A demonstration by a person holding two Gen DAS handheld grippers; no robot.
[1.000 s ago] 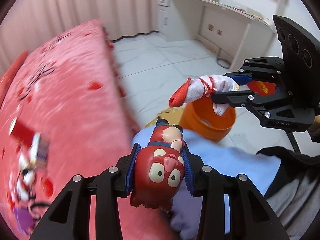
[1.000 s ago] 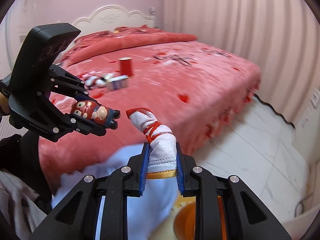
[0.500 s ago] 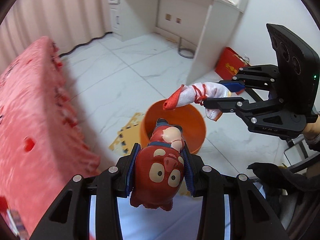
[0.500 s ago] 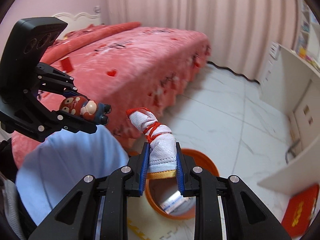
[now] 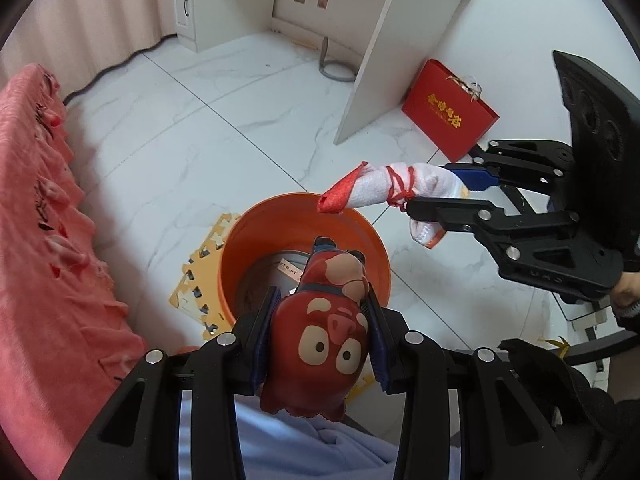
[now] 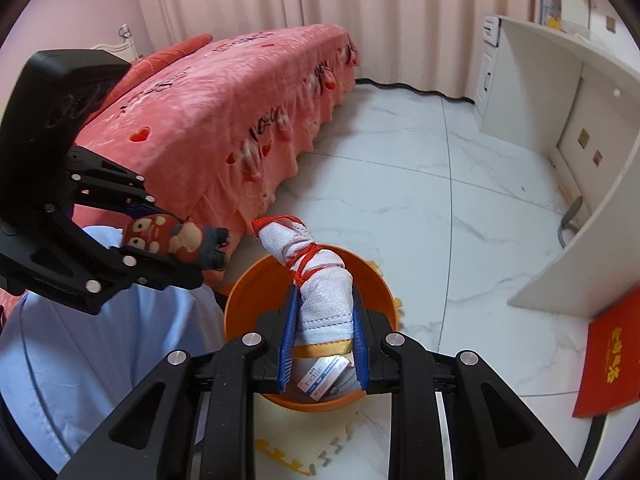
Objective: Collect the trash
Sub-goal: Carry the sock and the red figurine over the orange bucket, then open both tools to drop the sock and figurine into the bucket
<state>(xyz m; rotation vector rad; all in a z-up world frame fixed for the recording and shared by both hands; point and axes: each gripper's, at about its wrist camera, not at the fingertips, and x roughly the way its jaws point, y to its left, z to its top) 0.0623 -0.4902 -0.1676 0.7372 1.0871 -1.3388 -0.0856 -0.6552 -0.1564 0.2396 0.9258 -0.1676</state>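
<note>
While clamped in left hand-held gripper (image 5: pixel 320 332), red toy (image 5: pixel 320 340) above orange bin (image 5: pixel 240 248)

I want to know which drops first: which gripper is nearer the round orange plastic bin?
Probably left. The left gripper holds the red pig toy over the orange bin. The right gripper holds the white string-tied cloth bundle near its rim, seemingly higher.

A white marble-tiled floor (image 6: pixel 400 184) is seen. A pink-covered bed (image 6: pixel 224 108) is flanked by pleated curtains (image 6: pixel 360 12) and a white desk (image 6: pixel 560 92).
</note>
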